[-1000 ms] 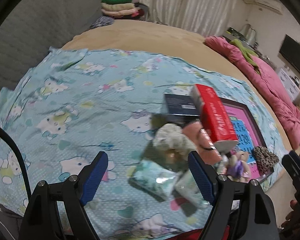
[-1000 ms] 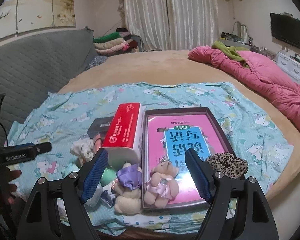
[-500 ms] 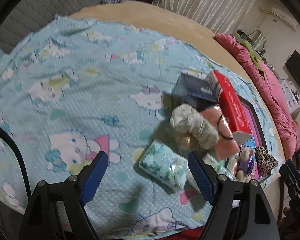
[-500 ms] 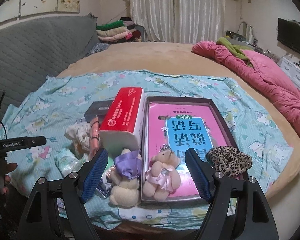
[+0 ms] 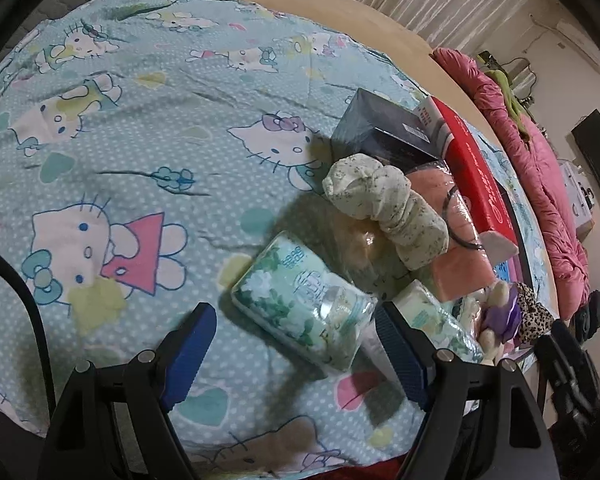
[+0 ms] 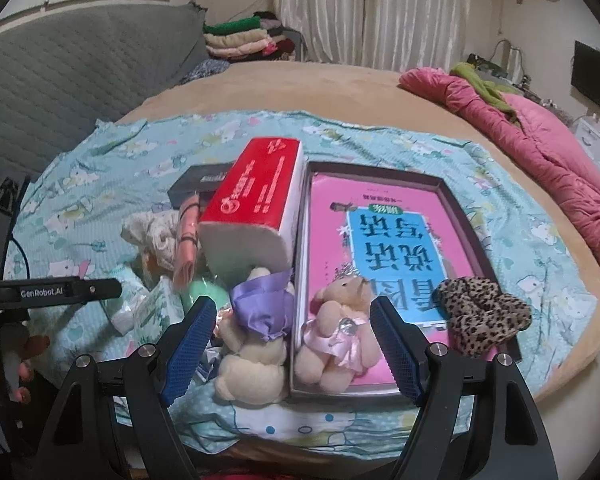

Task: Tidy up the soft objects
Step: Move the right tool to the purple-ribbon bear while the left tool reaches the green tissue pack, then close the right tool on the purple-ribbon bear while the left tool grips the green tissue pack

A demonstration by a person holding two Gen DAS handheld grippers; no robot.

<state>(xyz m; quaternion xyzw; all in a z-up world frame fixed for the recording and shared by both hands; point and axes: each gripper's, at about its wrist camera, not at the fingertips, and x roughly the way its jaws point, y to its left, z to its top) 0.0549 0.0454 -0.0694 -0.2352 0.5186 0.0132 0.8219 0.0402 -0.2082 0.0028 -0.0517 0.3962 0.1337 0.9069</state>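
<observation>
My left gripper [image 5: 296, 344] hangs open just above a green floral tissue pack [image 5: 304, 312], which lies between its blue pads untouched. Behind the pack lie a rolled speckled cloth [image 5: 384, 208] and a wrapped pink towel [image 5: 456, 240]. My right gripper [image 6: 292, 344] is open over two small plush bears: one with a purple bow [image 6: 256, 340] on the sheet, one in a pink dress [image 6: 340, 336] inside the dark tray [image 6: 456, 208]. A leopard scrunchie [image 6: 480, 316] rests on the tray's right corner.
A red tissue box [image 6: 256, 204] and a black box [image 5: 384, 132] stand mid-pile. A pink book [image 6: 384, 252] lines the tray. The cat-print sheet [image 5: 140, 152] stretches left. A pink quilt [image 6: 540, 140] lies right; a hand [image 6: 16, 364] grips the left tool.
Both grippers have sunk toward the bed and tilted further down. The tissue pack now lies between the left pads; the bears loom larger between the right ones. Jaws stay as wide.
</observation>
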